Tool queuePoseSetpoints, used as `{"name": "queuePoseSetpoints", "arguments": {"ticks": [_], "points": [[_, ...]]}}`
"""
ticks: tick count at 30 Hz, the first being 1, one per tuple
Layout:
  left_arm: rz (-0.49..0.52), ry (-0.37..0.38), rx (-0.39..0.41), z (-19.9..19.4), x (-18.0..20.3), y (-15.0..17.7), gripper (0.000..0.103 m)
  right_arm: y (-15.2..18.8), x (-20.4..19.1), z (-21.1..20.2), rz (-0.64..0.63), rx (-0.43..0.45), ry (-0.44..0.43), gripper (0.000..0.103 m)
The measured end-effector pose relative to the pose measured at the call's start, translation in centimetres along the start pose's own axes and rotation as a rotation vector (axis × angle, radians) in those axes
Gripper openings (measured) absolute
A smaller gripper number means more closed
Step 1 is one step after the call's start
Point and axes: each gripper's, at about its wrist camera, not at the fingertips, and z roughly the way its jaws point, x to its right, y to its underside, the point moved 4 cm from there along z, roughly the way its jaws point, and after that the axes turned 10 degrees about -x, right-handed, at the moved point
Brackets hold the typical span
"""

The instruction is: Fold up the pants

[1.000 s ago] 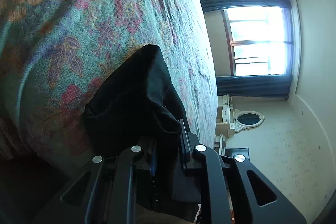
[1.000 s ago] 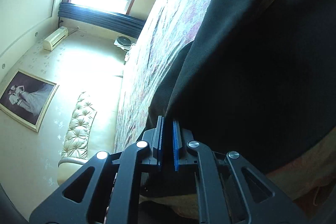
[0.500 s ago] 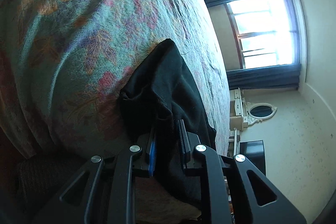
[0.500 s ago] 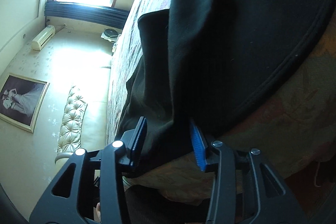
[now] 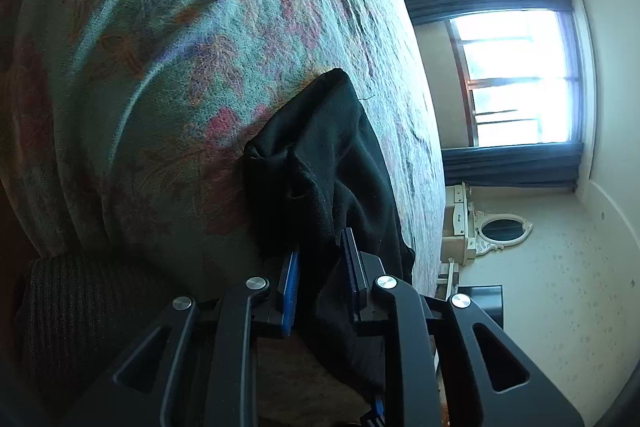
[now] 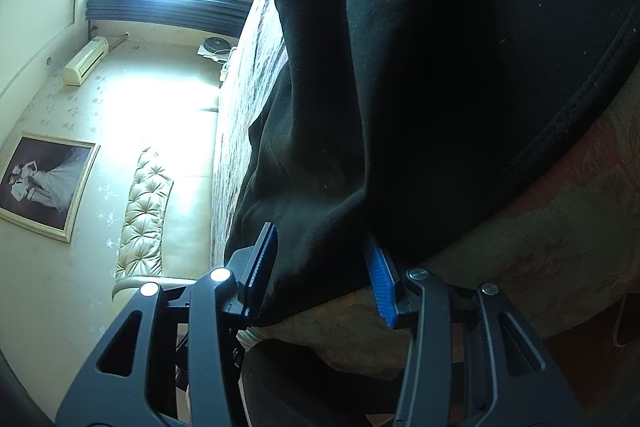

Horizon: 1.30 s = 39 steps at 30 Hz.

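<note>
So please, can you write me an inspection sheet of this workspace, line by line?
Surface: bed with flowered cover.
Job's things: black pants lying on the cover, bunched at the near edge.
Clutter: nothing seen.
Grippers: left tool has just been opening, pants cloth still between its pads; right tool has just opened, cloth loose between the jaws.
Cables: thin cord at the bed's lower edge; what it belongs to is unclear.
Surroundings: window with dark curtains, framed picture, padded headboard.
</note>
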Motion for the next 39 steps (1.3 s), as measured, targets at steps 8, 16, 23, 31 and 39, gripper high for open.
{"name": "queuePoseSetpoints", "arguments": {"ticks": [8, 16, 23, 31, 39], "points": [[0.069, -0.032, 0.027, 1.3, 2.7, -0.9, 0.050, 0.1, 0.7, -0.1, -0.015, -0.003, -0.001, 0.050], [0.026, -0.050, 0.038, 1.1, 1.5, -2.3, 0.008, 0.0, 0.1, 0.7, -0.027, -0.033, 0.024, 0.009], [0.028, -0.025, 0.072, 1.0, 1.7, -3.9, 0.007, 1.3, -1.6, 0.4, -0.035, -0.050, -0.028, 0.008], [-0.009, -0.054, 0.057, 0.6, -1.6, -3.7, 0.008, 1.8, 1.3, 1.1, 0.016, -0.083, -0.006, 0.007], [0.259, -0.128, 0.214, -4.1, 3.1, -1.7, 0.016, -2.1, 0.1, -5.5, -0.031, 0.085, 0.017, 0.042]]}}
